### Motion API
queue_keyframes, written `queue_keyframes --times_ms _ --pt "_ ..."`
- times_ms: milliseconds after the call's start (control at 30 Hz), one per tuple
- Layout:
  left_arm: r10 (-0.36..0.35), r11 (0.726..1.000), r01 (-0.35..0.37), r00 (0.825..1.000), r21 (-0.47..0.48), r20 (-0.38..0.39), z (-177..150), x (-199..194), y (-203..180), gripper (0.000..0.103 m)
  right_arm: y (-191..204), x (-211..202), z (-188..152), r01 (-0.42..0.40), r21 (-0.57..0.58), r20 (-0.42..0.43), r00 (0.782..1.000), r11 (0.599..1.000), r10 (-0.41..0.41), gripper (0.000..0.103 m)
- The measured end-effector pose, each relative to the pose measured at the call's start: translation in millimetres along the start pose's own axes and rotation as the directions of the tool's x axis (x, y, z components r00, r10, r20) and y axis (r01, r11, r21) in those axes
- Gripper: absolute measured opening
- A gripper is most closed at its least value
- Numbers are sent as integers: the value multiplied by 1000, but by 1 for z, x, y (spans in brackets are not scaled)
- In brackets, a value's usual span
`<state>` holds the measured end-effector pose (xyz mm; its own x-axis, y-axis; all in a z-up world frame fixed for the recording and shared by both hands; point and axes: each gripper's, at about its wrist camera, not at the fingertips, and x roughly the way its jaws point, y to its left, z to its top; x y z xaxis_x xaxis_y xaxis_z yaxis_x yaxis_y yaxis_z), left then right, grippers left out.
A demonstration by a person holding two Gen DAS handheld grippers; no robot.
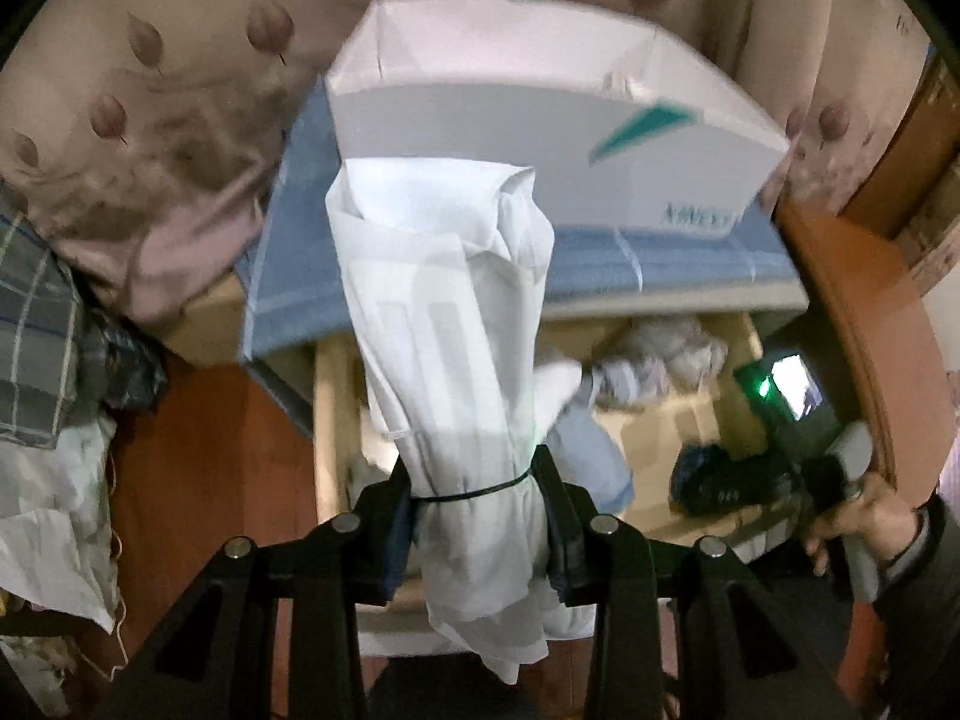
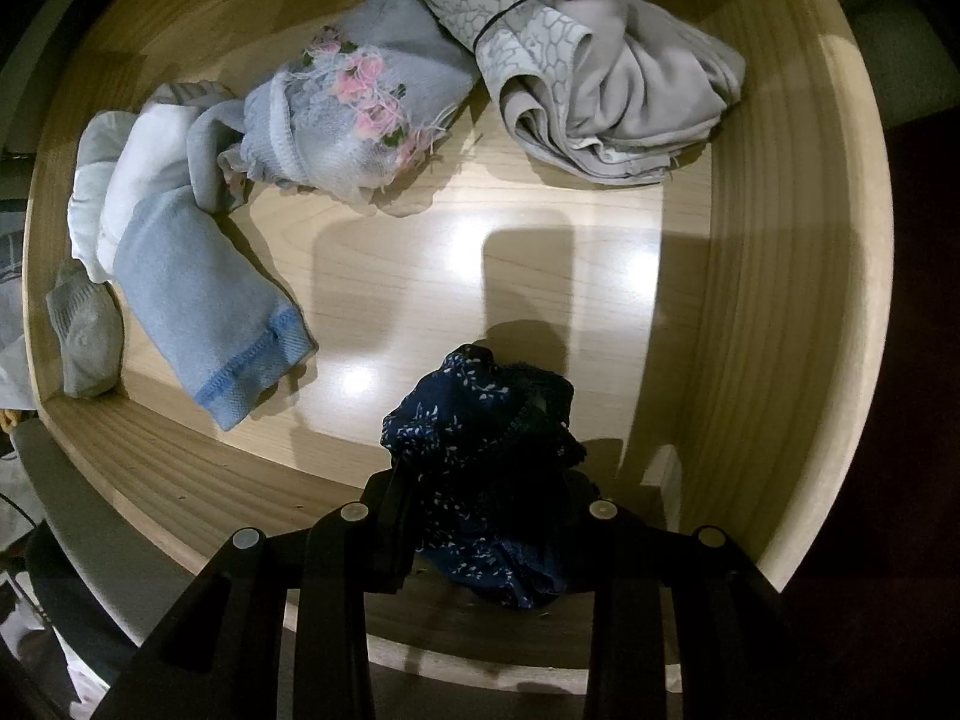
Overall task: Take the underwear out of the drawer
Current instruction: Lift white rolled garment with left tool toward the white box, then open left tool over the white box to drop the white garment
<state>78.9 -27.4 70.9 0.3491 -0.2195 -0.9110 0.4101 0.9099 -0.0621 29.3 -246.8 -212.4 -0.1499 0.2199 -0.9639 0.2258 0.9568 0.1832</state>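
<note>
The right gripper (image 2: 489, 492) is clamped on navy floral-print underwear (image 2: 486, 450) just above the wooden drawer (image 2: 750, 300) floor, likely to lift it out, while the left gripper (image 1: 477, 498) pinches a white garment (image 1: 444, 324) held clear above the drawer.

Inside drawer (image 2: 774, 276): sock (image 2: 204, 312) at left w/ smaller sock (image 2: 84, 336) beside it against left wall; lace garment (image 2: 354, 102) behind, folded underwear (image 2: 600, 72) at back right. Patterned underwear (image 2: 486, 480) at front — between right gripper (image 2: 489, 516) fingers. Box (image 1: 540, 120) on cloth (image 1: 660, 258) above drawer.
</note>
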Motion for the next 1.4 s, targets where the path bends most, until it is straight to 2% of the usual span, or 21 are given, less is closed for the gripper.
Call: queue_keyframes --times_ms 133,367,467,633,700,867,1033,1200,1400 --pt "38 999 -38 994 4 103 18 -32 7 36 0 0 0 -1 2 1 1000 1000 1 30" --pt "69 997 -71 972 0 224 60 -70 12 36 2 1 0 3 1 1 1000 1000 -3 30" --pt "97 995 -102 955 4 282 79 -82 11 36 2 1 0 4 1 1 1000 1000 -4 30" --pt "122 990 -141 913 21 389 110 -93 9 36 2 1 -1 3 3 1 1000 1000 -3 30" --pt "121 990 -141 908 21 402 126 -90 11 36 3 1 -1 4 4 1 1000 1000 -4 30" --pt "139 989 -148 907 -7 398 158 -69 15 36 1 0 0 -6 12 1 1000 1000 6 30" --pt "140 989 -146 921 -11 363 187 -38 15 36 -6 1 3 -12 14 2 1000 1000 12 30" --pt "160 980 -188 935 60 316 199 -9 2 36 -10 0 4 -17 17 3 1000 1000 17 30" --pt "192 972 -221 945 84 265 202 18 -6 39 -11 0 4 -22 19 4 1000 1000 22 31"
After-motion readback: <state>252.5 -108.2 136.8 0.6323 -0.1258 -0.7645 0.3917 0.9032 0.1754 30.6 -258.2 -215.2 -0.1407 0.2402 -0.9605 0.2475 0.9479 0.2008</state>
